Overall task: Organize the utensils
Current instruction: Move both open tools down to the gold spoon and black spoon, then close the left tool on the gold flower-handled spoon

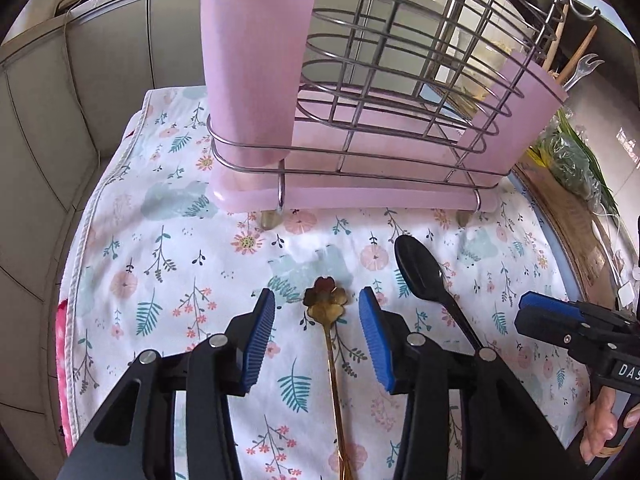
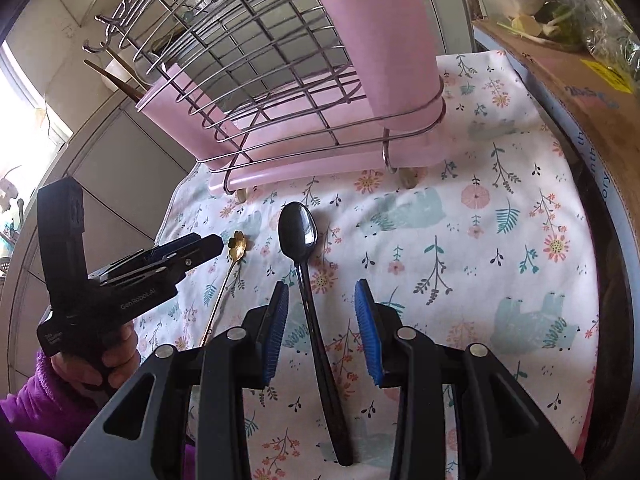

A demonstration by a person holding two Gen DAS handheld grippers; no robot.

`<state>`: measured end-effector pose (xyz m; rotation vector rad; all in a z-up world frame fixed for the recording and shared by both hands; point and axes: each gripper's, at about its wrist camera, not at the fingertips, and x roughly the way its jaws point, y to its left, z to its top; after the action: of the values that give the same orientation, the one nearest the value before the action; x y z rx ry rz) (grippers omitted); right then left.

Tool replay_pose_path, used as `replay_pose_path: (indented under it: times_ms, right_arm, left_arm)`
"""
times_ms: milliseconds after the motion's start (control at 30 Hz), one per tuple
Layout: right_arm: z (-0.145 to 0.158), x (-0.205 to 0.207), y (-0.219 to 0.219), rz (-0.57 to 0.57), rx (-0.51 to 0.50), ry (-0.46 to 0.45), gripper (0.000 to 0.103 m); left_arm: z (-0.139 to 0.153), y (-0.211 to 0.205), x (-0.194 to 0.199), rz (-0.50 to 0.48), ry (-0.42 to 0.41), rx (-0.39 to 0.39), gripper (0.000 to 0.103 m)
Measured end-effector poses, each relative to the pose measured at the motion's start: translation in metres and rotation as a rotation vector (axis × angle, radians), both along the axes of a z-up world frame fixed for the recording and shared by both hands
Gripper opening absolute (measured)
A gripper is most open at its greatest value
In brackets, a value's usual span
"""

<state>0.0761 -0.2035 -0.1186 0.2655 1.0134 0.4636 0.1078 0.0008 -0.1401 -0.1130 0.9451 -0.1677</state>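
Observation:
A gold spoon (image 1: 325, 304) with a flower-shaped bowl lies on the floral cloth (image 1: 168, 272). My left gripper (image 1: 318, 300) is open, its jaws either side of the spoon's bowl. A black spoon (image 2: 304, 264) lies beside it to the right; my right gripper (image 2: 322, 292) is open around its handle. The black spoon (image 1: 420, 276) and right gripper (image 1: 536, 308) show in the left wrist view; the gold spoon (image 2: 237, 245) and left gripper (image 2: 208, 245) show in the right wrist view. A wire rack (image 1: 400, 80) with pink cups (image 1: 256, 68) stands behind on a pink tray (image 1: 360, 200).
The right pink cup (image 1: 532, 92) holds wooden utensils and a fork (image 1: 580, 70). A cardboard box (image 2: 580, 92) with bagged greens (image 1: 568, 160) sits to the right of the cloth. Grey tiled counter lies to the left.

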Motion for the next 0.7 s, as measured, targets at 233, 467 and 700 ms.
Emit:
replay_pose_path:
  times_ms: [233, 467, 700]
  right_arm:
    - [-0.005, 0.002, -0.001, 0.0, 0.006, 0.013, 0.035]
    - [-0.009, 0.004, 0.003, 0.008, 0.005, 0.024, 0.035]
    - [-0.012, 0.004, 0.005, 0.006, 0.002, 0.029, 0.035]
  left_arm:
    - [-0.01, -0.003, 0.006, 0.003, 0.011, 0.009, 0.038]
    - [-0.016, -0.006, 0.01, 0.009, 0.004, 0.023, 0.028]
    - [-0.019, -0.009, 0.007, 0.002, -0.022, 0.046, 0.008]
